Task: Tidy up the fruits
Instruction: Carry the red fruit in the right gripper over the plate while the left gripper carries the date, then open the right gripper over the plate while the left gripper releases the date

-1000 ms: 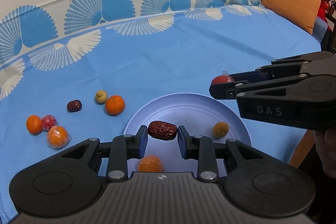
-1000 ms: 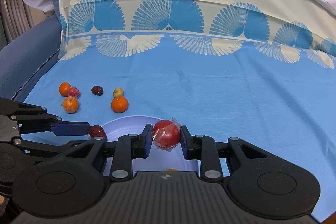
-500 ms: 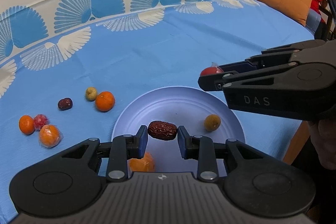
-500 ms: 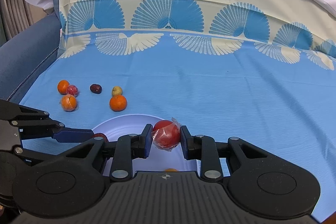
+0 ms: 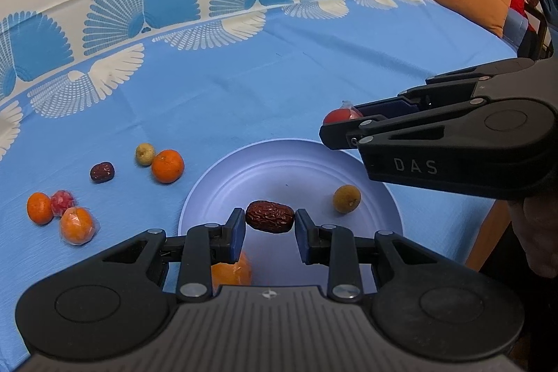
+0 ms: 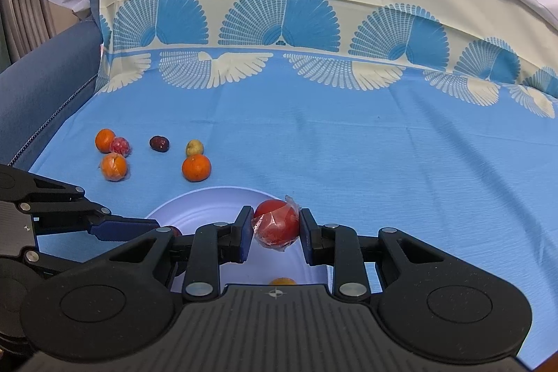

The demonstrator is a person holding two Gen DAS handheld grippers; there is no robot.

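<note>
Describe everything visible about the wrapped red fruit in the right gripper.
The wrapped red fruit is round, glossy and tomato-red, sealed in crinkled clear film that sticks up in a small tuft at its upper right. It is clamped between the two blue pads of the right gripper, one pad on each side, and held in the air over the far rim of the pale blue plate, touching nothing else.

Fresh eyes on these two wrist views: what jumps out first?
Both grippers hold fruit over the pale plate: the left gripper clamps a wrinkled red date, the right gripper a plastic-wrapped red fruit. A small yellowish fruit already lies on the plate. Left of the plate, loose oranges and other small fruits sit scattered on the blue cloth.
</note>
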